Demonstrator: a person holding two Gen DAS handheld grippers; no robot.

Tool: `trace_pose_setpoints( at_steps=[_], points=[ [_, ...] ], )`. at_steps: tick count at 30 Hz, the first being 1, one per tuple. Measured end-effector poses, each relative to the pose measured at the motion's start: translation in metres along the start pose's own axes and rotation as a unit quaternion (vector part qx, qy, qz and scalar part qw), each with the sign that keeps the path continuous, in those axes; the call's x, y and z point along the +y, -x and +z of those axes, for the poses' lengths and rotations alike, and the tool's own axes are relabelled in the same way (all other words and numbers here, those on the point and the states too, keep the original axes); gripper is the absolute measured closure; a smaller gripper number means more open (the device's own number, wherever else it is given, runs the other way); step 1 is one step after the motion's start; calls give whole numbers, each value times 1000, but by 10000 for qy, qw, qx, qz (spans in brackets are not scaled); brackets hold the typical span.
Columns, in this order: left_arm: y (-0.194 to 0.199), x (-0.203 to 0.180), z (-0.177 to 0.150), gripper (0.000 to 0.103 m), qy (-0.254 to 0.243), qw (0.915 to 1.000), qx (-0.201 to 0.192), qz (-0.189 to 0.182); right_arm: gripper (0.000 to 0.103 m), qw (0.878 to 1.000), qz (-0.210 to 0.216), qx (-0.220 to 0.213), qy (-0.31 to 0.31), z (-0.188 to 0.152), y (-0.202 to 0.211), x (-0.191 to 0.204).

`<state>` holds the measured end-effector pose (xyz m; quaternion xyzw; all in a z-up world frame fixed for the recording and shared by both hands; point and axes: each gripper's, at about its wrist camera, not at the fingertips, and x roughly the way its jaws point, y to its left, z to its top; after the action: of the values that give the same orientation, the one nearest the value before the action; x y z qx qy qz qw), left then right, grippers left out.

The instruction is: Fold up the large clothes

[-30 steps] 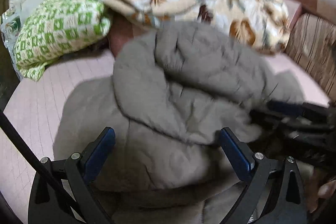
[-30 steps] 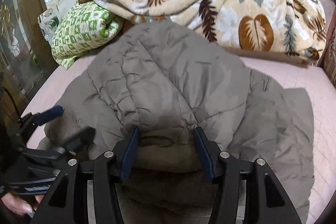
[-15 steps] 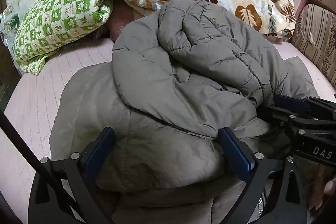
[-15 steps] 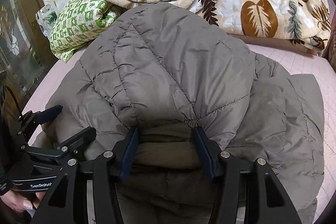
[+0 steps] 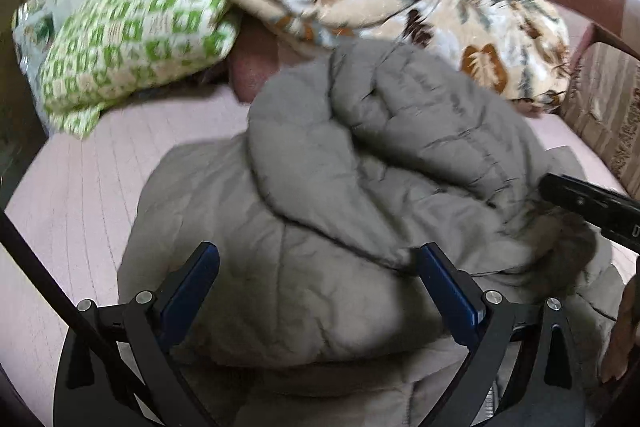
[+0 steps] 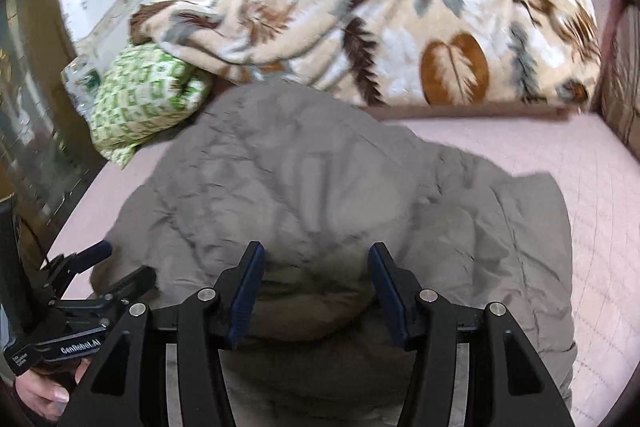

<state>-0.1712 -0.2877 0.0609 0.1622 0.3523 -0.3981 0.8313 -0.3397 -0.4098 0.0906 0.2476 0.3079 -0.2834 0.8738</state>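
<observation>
Grey padded jacket (image 5: 360, 187) lies bunched on the pink bed (image 5: 80, 195), under and ahead of both tools. Left tool (image 5: 316, 291) is spread wide, straddling the jacket's near bulge. Right tool (image 6: 316, 291) is clamped on a thick jacket fold. Leaf-print blanket (image 6: 400, 39) and green pillow (image 6: 144, 99) lie beyond.

We see a leaf-print blanket (image 6: 420, 39) bunched along the far edge of the pink mattress (image 6: 560, 155), and a green patterned pillow (image 5: 132, 39) at its far-left corner.
</observation>
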Motion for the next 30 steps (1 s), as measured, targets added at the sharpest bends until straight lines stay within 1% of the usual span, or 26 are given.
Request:
trace_pose_setpoints(
  at_steps=[2, 4, 8, 13, 18, 23, 29, 30],
  points=[
    [-8, 3, -1, 3, 74, 9998, 169, 11, 45, 9997, -22, 243, -89, -5, -13, -6],
    [-9, 3, -2, 3, 30, 9998, 179, 44, 45, 9990, -22, 436, -127, -10, -23, -8],
    [-11, -1, -5, 3, -83, 9997, 202, 122, 45, 9986, -155, 508, -14, -12, -29, -5],
    [-9, -1, -5, 3, -66, 9998, 167, 94, 45, 9984, -187, 526, 11, -13, -27, -3],
    [7, 0, -1, 3, -60, 10000, 23, 58, 45, 9990, -145, 422, 16, -9, -11, 2],
    [28, 3, 3, 3, -11, 9999, -96, 75, 45, 9993, -163, 300, 148, -5, 15, 11],
    [70, 7, 3, 3, -58, 9992, -354, 157, 45, 9996, -107, 194, 153, -7, 53, 20],
    [76, 8, 1, 3, -58, 9991, -383, 175, 45, 9998, -65, 156, 126, -10, 65, 21]
  ],
)
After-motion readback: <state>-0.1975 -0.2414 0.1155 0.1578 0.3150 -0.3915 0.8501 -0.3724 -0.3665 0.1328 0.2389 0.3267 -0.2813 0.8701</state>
